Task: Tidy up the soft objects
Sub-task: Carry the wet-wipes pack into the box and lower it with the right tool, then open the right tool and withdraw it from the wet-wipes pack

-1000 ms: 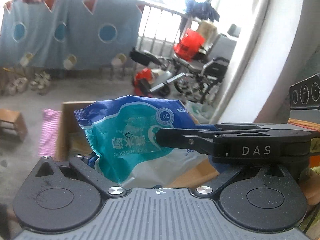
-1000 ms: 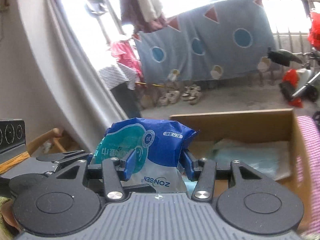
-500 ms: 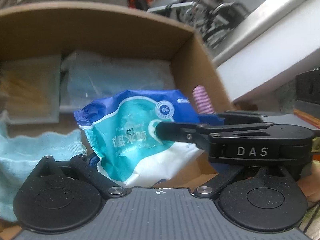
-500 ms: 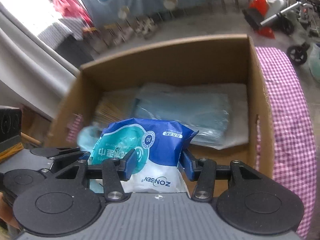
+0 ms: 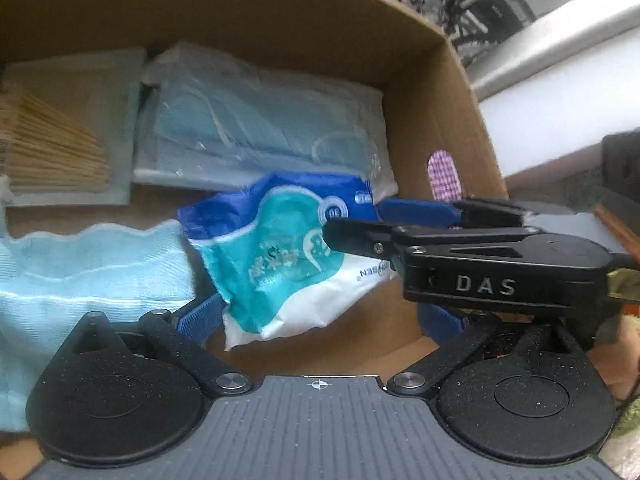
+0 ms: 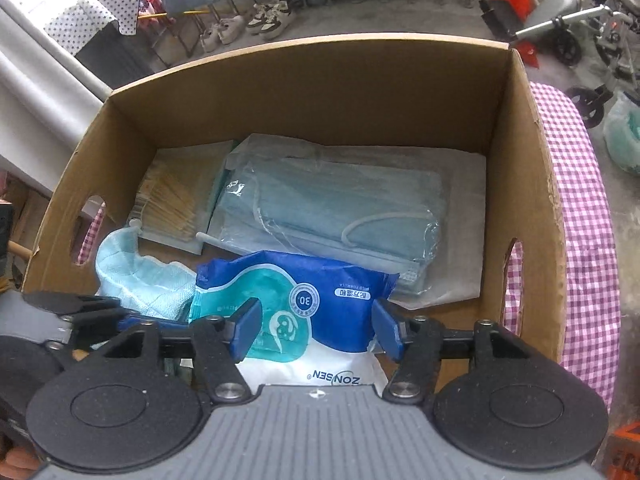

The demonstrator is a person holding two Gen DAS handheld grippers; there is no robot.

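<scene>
A blue, teal and white wet-wipes pack point(image 6: 296, 304) is held between the blue pads of my right gripper point(image 6: 316, 330), which is shut on it, low inside the near part of a cardboard box point(image 6: 304, 92). In the left wrist view the same pack point(image 5: 280, 256) hangs over the box floor, with the right gripper's black body point(image 5: 496, 272) across it. My left gripper point(image 5: 320, 316) is open around the pack's lower end; its blue fingers point(image 5: 198, 318) stand apart and do not clamp it.
In the box lie a clear bag of blue face masks point(image 6: 340, 208), a pack of wooden sticks point(image 6: 176, 200) and a light blue cloth point(image 6: 144, 276). A pink checked cloth point(image 6: 580, 208) covers the surface right of the box.
Both grippers have tilted down and carried the pack from above the box rim into the box. My left gripper's fingers have spread apart; the right one still grips the pack.
</scene>
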